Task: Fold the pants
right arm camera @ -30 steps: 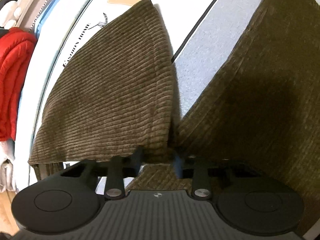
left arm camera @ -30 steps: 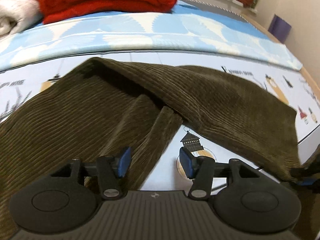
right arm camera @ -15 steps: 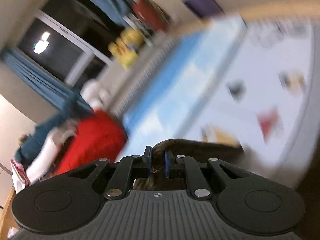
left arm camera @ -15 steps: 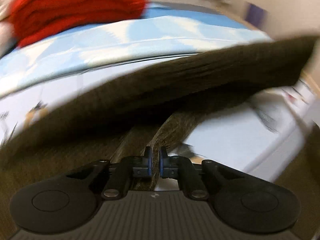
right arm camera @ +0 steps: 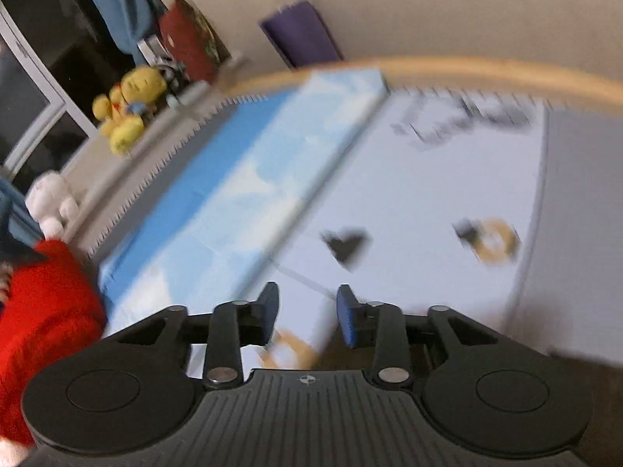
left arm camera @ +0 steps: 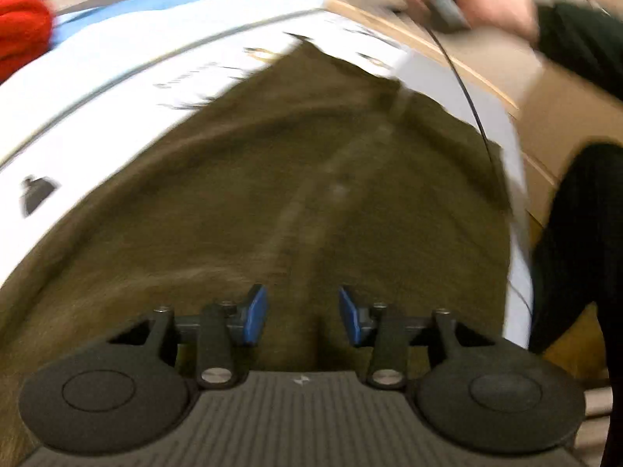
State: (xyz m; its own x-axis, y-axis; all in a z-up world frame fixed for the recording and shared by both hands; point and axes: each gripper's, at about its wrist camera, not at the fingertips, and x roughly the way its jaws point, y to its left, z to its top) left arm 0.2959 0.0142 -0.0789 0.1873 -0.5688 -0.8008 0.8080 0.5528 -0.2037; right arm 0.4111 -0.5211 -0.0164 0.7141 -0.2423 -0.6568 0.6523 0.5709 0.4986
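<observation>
The olive-brown corduroy pants [left arm camera: 272,194] lie spread on the white printed bedsheet [left arm camera: 97,124], blurred by motion, with a pale seam line running up the middle. My left gripper [left arm camera: 300,311] hovers over their near part. Its jaws are opening and the blue pads [left arm camera: 255,313] touch no cloth. In the right wrist view my right gripper [right arm camera: 307,311] is above the bare sheet [right arm camera: 428,202]. Its jaws are opening too, with nothing between them. A dim brown patch, perhaps the pants, shows just under its fingers.
A red blanket [right arm camera: 46,311] lies at the left on a blue patterned quilt [right arm camera: 241,179]. The wooden bed edge [right arm camera: 467,70] curves along the far side. Plush toys [right arm camera: 128,105] sit on a ledge. A person's hand [left arm camera: 486,4] and dark sleeve are at upper right.
Half a second ago both grippers were shut on pants cloth. Now both have let go, the pants lie flat, and the right gripper has lifted away over the sheet.
</observation>
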